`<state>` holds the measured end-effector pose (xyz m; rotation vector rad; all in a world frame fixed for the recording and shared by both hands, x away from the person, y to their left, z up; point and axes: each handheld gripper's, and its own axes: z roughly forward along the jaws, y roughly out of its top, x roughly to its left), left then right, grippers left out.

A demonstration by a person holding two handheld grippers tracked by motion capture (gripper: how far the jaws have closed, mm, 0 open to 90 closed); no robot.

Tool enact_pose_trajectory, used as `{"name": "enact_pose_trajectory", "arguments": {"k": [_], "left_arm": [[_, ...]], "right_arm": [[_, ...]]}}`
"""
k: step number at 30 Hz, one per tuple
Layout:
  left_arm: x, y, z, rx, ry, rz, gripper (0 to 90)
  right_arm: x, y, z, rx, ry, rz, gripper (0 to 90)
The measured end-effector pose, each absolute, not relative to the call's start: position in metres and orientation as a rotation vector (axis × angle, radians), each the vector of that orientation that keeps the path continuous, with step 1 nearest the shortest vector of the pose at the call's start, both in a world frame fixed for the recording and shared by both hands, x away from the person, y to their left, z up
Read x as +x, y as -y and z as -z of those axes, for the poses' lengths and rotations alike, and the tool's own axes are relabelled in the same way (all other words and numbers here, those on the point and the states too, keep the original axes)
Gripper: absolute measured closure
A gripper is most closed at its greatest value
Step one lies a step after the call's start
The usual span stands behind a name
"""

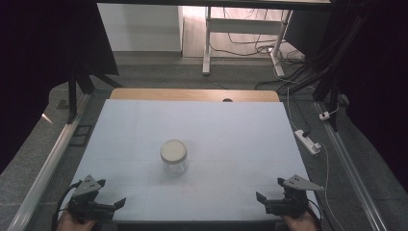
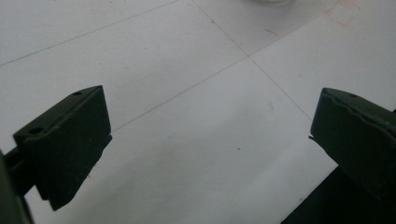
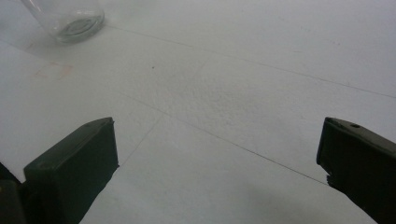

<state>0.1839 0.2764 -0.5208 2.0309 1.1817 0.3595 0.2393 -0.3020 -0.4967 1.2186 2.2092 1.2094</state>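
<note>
Lab or recording workspace, not a home. White-covered table (image 1: 231,130) on a wooden top, black curtains (image 1: 43,57) hung to both sides, dark frame struts (image 1: 332,72) at the right. Grey carpet floor with loose cables (image 1: 250,48), a white power strip (image 1: 308,141) off the table's right edge, white desk legs (image 1: 207,43) beyond the far edge.

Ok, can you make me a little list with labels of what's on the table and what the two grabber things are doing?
thing on table: glass jar, upright, pale lid on
jar's spot: middle of the white table
left gripper: open, near the front edge, apart from the jar
right gripper: open, near the front edge, apart from the jar
held: nothing
seen from right gripper view: the jar's clear base
</note>
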Motion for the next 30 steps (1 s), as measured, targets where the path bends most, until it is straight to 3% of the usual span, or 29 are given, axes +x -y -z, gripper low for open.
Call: {"name": "enact_pose_trajectory", "arguments": {"k": [30], "left_arm": [[0.1854, -0.2787, 0.5208, 2.023, -1.184, -0.327, 0.0]], "right_arm": [[0.2400, 0.2979, 0.4977, 1.196, -2.249, -1.177, 0.0]]}}
